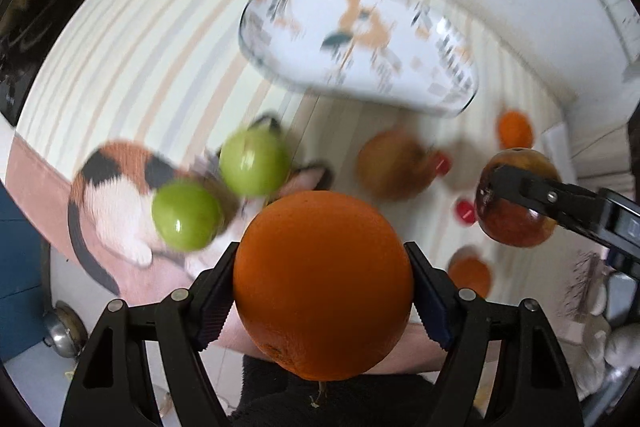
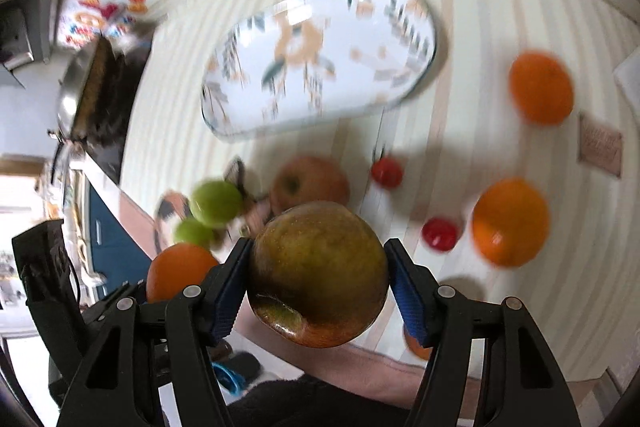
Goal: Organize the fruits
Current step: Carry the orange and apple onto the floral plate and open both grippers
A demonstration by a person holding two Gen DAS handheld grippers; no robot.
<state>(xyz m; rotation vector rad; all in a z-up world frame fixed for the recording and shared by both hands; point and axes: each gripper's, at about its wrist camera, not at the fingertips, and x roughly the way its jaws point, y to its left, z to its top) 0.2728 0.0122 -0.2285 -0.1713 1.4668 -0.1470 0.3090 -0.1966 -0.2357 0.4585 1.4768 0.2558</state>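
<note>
The left gripper (image 1: 323,287) is clamped on an orange (image 1: 323,283), one pad pressed to each side of the fruit, which fills the lower middle of the left wrist view. The right gripper (image 2: 318,281) is clamped the same way on a brownish-red apple (image 2: 318,273).

In the left view the right gripper's apple (image 1: 518,197) shows at about 3 o'clock from the held orange, well apart from it, with open striped tablecloth (image 1: 140,59) between them.

The oval patterned tray (image 2: 320,55) lies at 12 o'clock from the held apple, blurred. A strip of bare cloth separates its near rim from the loose fruit.

Between tray and grippers the cloth is crowded. Another apple (image 2: 308,183) sits just beyond the held one at 12 o'clock. Two green apples (image 2: 216,203) lie close together at 10 o'clock, near the table's left edge, on a calico cat picture (image 1: 116,195) printed on the cloth. Two small red fruits (image 2: 386,173) lie at 1 and 3 o'clock. One loose orange (image 2: 510,221) rests at 3 o'clock and a farther orange (image 2: 540,87) at 2 o'clock, toward the right edge.

The widest clear cloth lies at 11 o'clock in the left view, left of the tray. The table's near edge runs just under both grippers, with a dark sleeve (image 2: 288,403) below it.
</note>
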